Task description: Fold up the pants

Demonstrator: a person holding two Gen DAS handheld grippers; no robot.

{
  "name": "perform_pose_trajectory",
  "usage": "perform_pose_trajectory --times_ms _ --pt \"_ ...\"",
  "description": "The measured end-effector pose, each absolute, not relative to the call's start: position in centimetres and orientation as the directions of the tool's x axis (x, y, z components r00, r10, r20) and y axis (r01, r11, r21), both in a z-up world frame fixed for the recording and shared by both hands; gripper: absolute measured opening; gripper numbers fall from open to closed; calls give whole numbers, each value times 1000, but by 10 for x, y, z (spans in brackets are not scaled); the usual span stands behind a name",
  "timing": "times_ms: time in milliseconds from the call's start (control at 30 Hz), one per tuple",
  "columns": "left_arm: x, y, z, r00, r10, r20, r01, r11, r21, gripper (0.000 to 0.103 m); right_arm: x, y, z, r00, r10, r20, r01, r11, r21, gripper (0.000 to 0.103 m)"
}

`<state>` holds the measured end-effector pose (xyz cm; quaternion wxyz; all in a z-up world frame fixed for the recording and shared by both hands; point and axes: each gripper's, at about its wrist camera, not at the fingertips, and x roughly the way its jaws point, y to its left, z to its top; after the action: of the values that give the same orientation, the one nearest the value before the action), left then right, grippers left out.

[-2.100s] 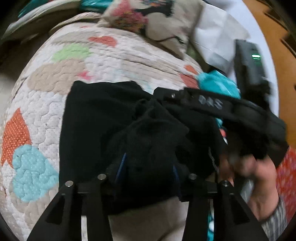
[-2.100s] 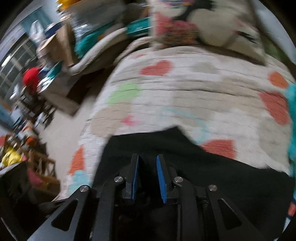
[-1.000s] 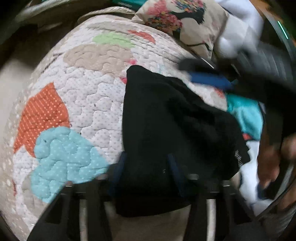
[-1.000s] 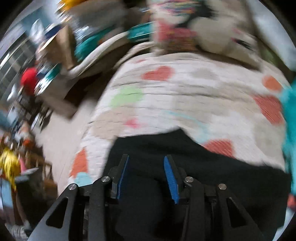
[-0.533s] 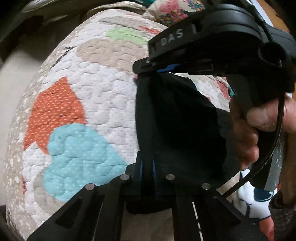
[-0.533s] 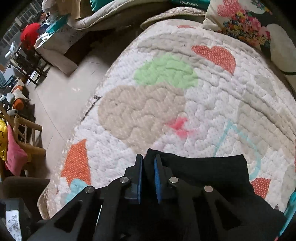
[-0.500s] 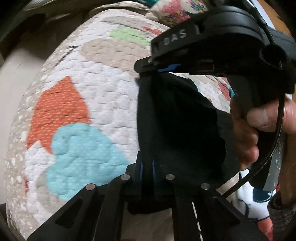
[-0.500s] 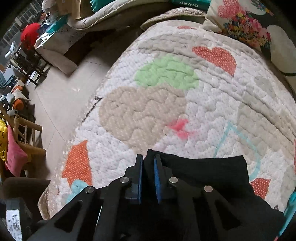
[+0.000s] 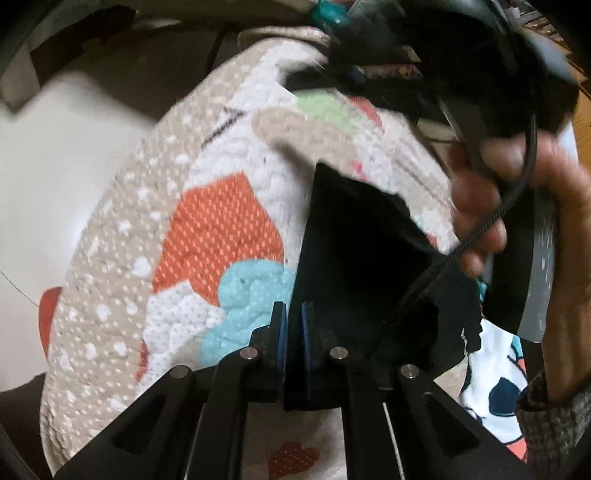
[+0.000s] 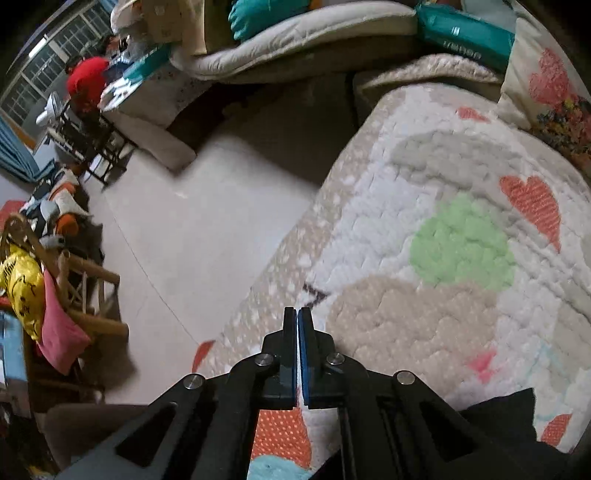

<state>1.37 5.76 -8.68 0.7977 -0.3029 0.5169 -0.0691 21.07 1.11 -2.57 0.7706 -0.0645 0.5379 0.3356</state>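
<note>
The black pants (image 9: pixel 362 258) lie folded on a quilted bedspread (image 9: pixel 207 229) with coloured hearts. My left gripper (image 9: pixel 293 314) is shut on the near left edge of the pants. In the left wrist view the right gripper's black body (image 9: pixel 461 55) is held in a hand above the far part of the pants. My right gripper (image 10: pixel 297 317) is shut with nothing between its blue pads, above the bedspread (image 10: pixel 443 258). A corner of the pants (image 10: pixel 502 417) shows at the lower right of the right wrist view.
The bed's edge drops to a pale floor (image 10: pixel 207 221) on the left. A wooden chair with yellow and pink cloth (image 10: pixel 48 295) stands by the floor. Pillows and bedding (image 10: pixel 295 33) lie beyond the bed. A white printed cloth (image 9: pixel 495 376) lies right of the pants.
My right gripper has let go of the pants' far edge, lifted away and shut empty. My left gripper stays shut on the near edge; the view has swung toward the bed's edge.
</note>
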Motion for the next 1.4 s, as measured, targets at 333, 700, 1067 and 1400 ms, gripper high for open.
perform_pose_trajectory --times_ms 333,700,1067,1400 --pt "21 38 -75 496 -364 -789 -181 845 -504 24 185 -158 17 419 380 -825 -362 903 232 52" --pt "16 -23 -63 543 -202 -815 1 971 -240 36 59 -300 -35 517 450 -728 -33 860 509 53" --pt "15 -34 -50 580 -175 -795 42 982 -186 36 14 -324 -60 562 338 -755 132 865 485 53" --pt "18 -46 -42 586 -201 -785 78 978 -192 37 4 -329 -83 536 322 -780 199 850 488 54"
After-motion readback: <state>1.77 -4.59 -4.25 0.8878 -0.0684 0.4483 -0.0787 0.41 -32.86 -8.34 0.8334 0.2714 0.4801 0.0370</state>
